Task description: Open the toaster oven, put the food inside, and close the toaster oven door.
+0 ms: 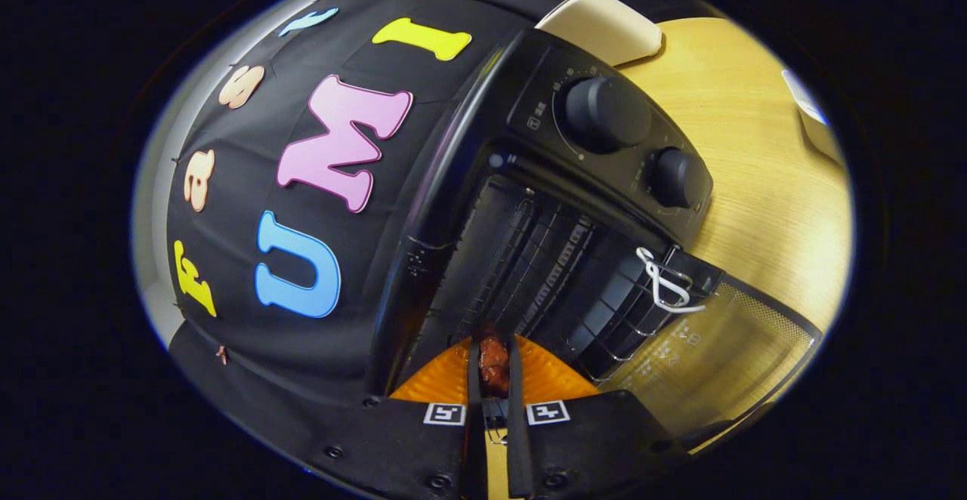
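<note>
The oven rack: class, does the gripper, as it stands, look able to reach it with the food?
Probably yes: the door hangs open, and the gripper, shut on the food, faces the rack with nothing between.

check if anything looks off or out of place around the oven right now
Nothing stands out. The toaster oven door is open and its wire rack sits level inside. The gripper is shut on the brown food, over an orange plate.

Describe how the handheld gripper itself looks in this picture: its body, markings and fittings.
The gripper has a wide black body with round screws along its edge. Two white square tags with black patterns sit side by side near the base of its jaws, which are two thin, straight, parallel strips.
</note>
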`<action>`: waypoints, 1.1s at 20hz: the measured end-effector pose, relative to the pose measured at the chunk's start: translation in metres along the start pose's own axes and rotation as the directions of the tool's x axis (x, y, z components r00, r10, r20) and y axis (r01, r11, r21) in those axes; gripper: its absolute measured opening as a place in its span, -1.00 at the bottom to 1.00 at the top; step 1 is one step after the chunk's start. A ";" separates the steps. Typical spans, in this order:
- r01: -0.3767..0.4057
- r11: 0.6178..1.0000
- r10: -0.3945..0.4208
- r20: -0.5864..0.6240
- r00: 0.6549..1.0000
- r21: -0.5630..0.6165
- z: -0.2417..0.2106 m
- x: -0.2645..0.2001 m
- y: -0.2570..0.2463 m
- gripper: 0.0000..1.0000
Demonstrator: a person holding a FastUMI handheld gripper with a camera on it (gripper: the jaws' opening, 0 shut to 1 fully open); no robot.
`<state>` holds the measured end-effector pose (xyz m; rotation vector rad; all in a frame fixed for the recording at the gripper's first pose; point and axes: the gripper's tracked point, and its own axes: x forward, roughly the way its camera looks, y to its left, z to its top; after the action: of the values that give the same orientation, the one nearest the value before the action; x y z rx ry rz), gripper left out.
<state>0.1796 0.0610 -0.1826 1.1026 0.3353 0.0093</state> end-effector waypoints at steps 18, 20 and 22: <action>0.134 0.844 -0.109 0.080 0.991 -0.519 -0.019 -0.016 -0.023 0.54; 0.135 0.782 -0.124 0.060 0.990 -0.609 -0.031 -0.026 -0.024 0.77; 0.146 0.742 -0.144 0.057 0.988 -0.654 -0.039 -0.035 -0.027 0.97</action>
<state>0.1315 0.0771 -0.2126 0.3647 0.3755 -0.0121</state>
